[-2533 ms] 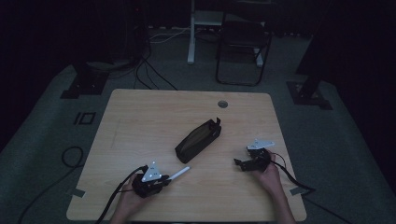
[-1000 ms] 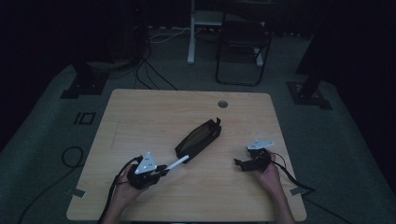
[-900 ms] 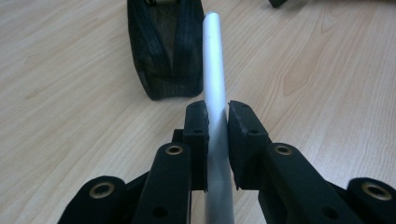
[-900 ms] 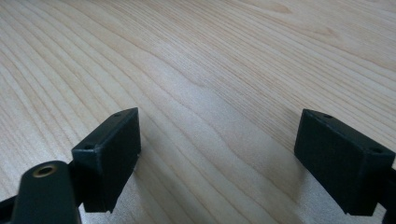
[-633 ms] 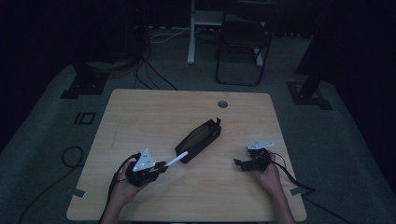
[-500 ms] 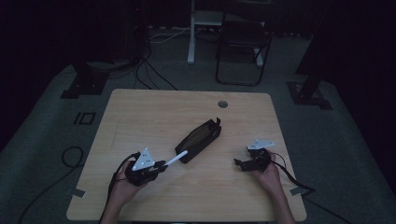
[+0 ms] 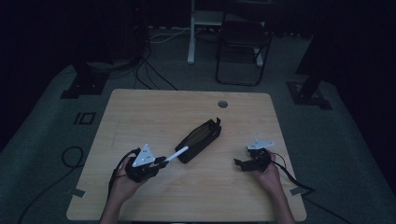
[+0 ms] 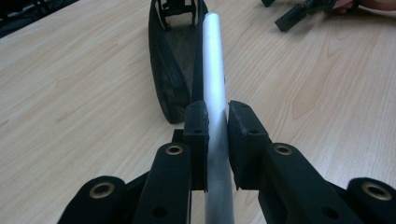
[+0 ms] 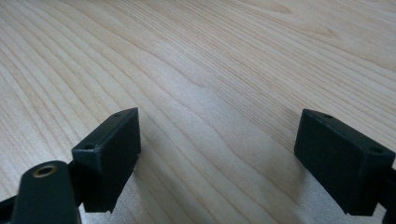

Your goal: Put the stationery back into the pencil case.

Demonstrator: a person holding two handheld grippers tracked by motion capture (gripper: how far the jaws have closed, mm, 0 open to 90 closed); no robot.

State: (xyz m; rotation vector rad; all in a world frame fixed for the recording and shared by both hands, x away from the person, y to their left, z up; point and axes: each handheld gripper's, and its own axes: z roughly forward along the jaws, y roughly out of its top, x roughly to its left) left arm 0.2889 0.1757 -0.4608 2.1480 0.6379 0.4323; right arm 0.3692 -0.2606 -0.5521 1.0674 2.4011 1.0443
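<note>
Left gripper (image 7: 161,161) was clamped on a silver pen (image 8: 214,79), long axis aimed at two o'clock, tip at the black pouch (image 7: 200,139) mouth mid-counter (image 7: 140,112). Right gripper (image 7: 239,163), jaws wide and empty, rested at four o'clock of the pouch, farther off.

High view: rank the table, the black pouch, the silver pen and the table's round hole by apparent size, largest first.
1. Table
2. Pouch
3. Pen, shorter and far thinner than the pouch; part of it is hidden in the left tool
4. Hole
</note>
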